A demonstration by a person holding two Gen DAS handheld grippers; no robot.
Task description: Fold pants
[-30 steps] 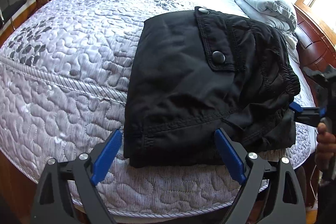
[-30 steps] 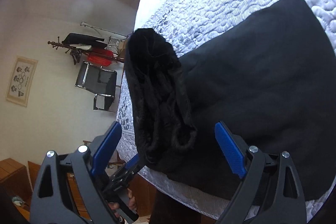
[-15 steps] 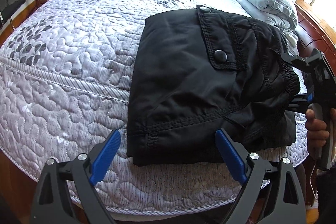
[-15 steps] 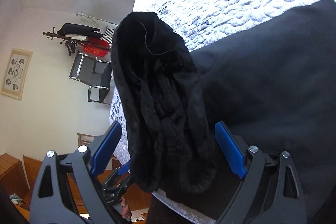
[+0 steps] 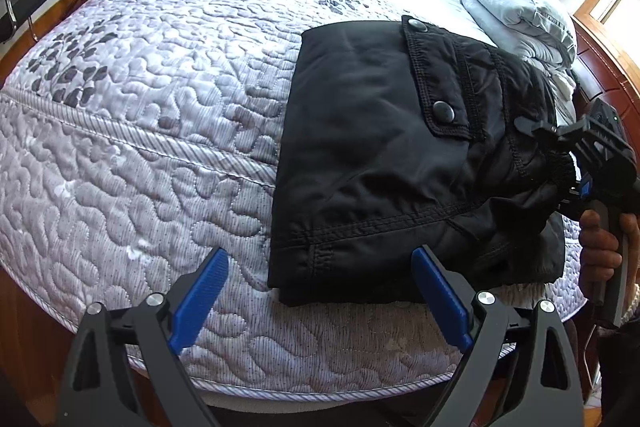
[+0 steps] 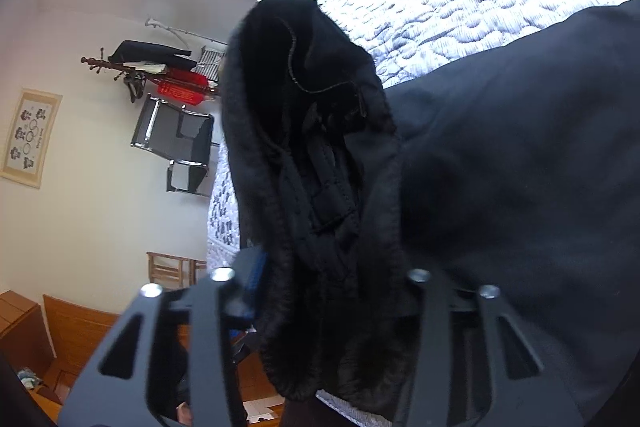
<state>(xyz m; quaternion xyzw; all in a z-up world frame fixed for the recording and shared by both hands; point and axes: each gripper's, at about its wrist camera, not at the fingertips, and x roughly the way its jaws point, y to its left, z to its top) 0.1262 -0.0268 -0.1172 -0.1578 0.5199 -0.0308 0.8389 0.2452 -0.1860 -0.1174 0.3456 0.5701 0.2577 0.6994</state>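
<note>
Quilted grey-white bedspread covers the bed and fills most of the left wrist view; grey pillow sits at 1 o'clock. Black pants lie on it as a folded stack near the bed's front edge, centre to 3 o'clock, snap pocket flap facing up. Left gripper hovers just short of the stack's near edge at 6 o'clock, jaws spread wide, nothing between them, right pad beside the fabric. Right gripper comes in from 3 o'clock in the person's hand; jaws are closing with the bunched waistband between them, and the pads look to be pressing on it already. My read: late in the task, tidying the waistband end of the stack. Next move needs a firm bite on that bunch, then pull or tuck it flat; left should pin the near edge so the stack doesn't slide off the bed.
</note>
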